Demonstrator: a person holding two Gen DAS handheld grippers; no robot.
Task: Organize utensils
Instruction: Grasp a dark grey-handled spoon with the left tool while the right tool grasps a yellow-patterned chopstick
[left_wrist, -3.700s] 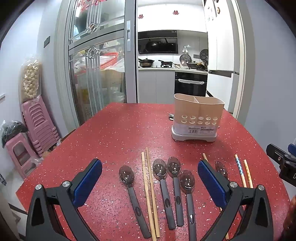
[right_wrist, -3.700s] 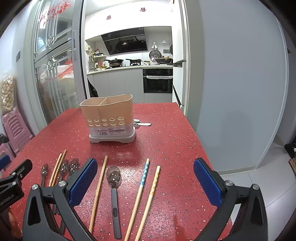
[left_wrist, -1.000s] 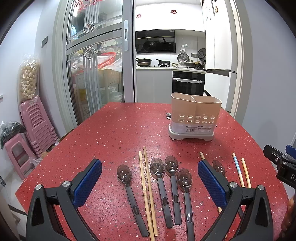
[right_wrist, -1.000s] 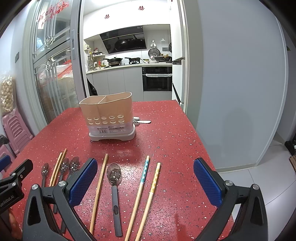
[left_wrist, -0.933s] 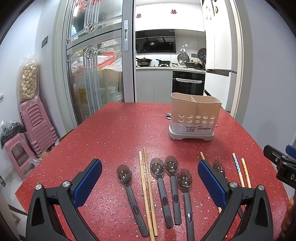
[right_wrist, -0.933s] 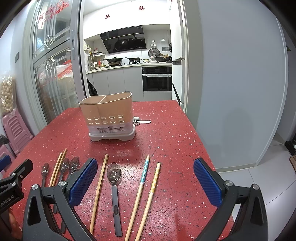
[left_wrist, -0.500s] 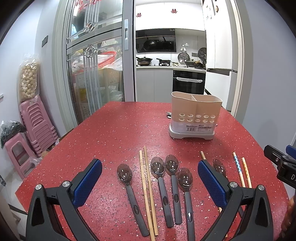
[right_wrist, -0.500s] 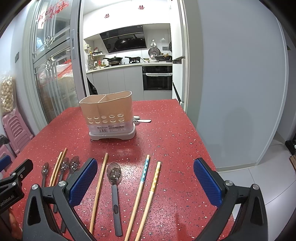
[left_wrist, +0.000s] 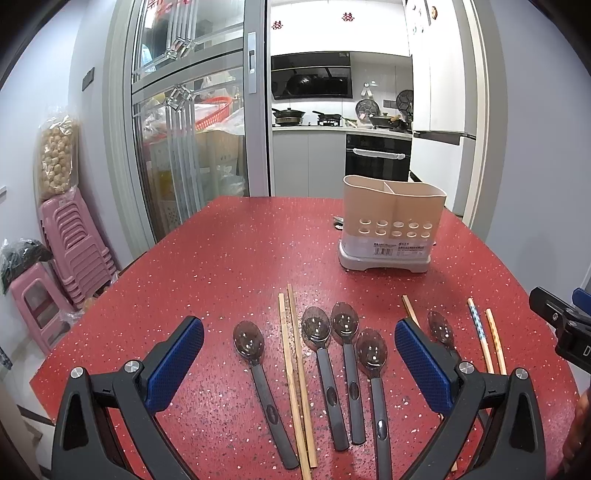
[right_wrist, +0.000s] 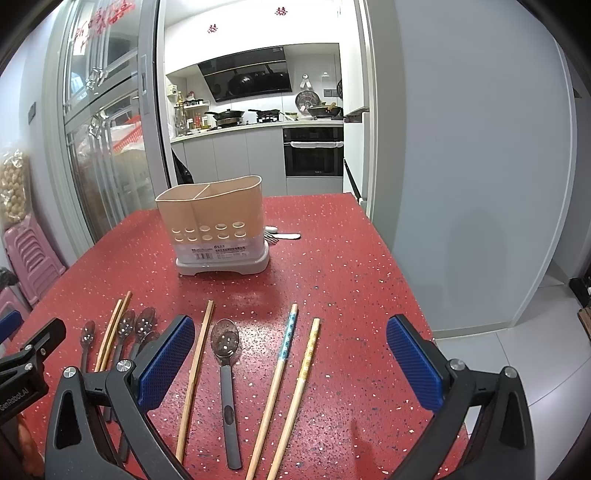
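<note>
Two handheld tongs are held side by side, both pointing forward and slightly downward. The left tongs (left_wrist: 299, 363) have their two blue-padded fingers (left_wrist: 173, 363) spread wide apart, gripping nothing. The right tongs (right_wrist: 290, 363) are likewise spread wide, blue pads (right_wrist: 413, 367) facing each other, nothing between them. Each tool's black frame shows at the edge of the other's view.

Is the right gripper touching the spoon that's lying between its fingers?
Apart. The right wrist view shows the right gripper open, table visible between each finger and the spoon.
</note>
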